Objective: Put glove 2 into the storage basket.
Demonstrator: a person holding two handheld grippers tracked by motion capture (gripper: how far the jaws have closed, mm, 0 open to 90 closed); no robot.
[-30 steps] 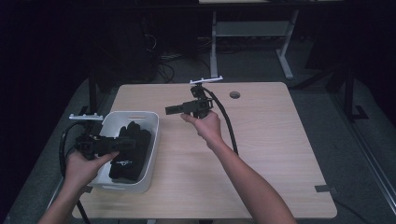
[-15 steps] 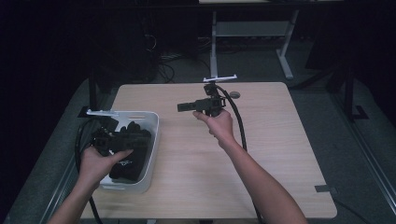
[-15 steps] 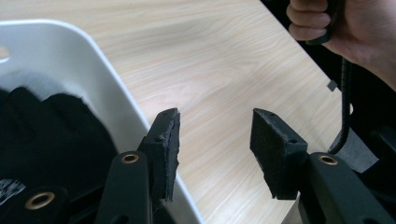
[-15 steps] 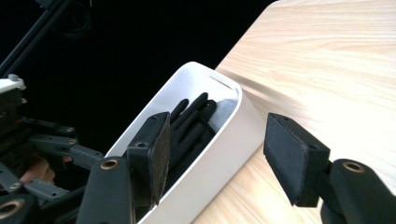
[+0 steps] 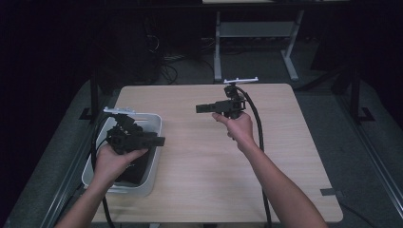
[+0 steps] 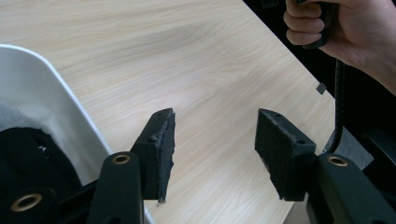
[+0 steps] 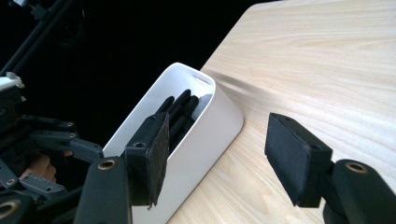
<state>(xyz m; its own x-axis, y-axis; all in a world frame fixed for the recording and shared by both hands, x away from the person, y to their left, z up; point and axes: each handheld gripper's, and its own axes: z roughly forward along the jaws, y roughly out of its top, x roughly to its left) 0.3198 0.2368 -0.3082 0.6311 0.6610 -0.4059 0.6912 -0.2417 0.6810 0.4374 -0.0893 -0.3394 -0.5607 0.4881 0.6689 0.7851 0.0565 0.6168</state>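
At lower left of the high view, the bin [image 5: 153, 167] sits at the table's [image 5: 204, 190] left edge holding dark items [image 5: 133, 171], seemingly soft cloth: likely light, limp and unbreakable, best pinched at a raised fold. The left gripper [image 5: 160, 140] hovers over the bin, its jaws just opening, empty. At centre, the right gripper [image 5: 199, 109] hangs parted, empty. Its own view reveals finger-like shapes, perhaps gloves [image 7: 180, 112], which the high view blurs.

Bin [image 5: 151, 124]: at table's [image 5: 199, 190] left edge, under left gripper [image 5: 159, 140].
Dark items [image 7: 180, 114]: inside bin.
Right gripper [image 5: 200, 109]: over table's far middle, pointing toward bin.
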